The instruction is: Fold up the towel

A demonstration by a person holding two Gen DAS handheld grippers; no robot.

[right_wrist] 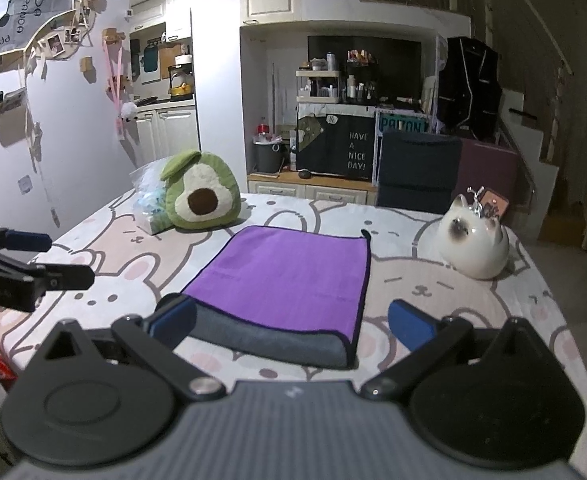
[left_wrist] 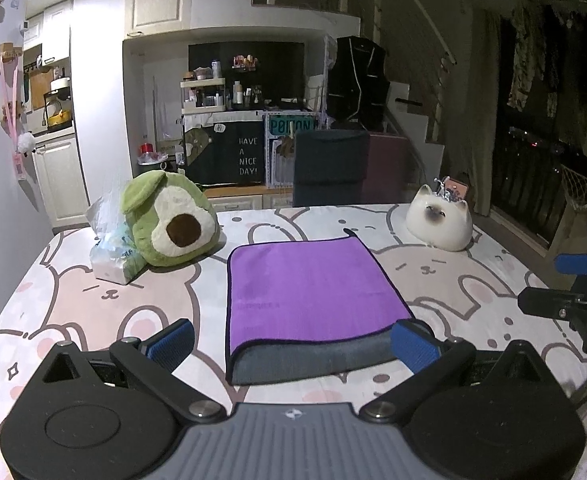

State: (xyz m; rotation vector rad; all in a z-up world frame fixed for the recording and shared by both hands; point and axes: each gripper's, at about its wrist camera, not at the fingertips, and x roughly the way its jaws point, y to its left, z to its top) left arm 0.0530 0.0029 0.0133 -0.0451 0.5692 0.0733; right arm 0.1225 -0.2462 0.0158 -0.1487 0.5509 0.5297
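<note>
On the surface lies the towel, folded, purple over grey. Both grippers, left and right, hover at its near edge, jaws wide, holding nothing.

The purple towel lies flat, folded over, grey underside showing along its near edge.
</note>
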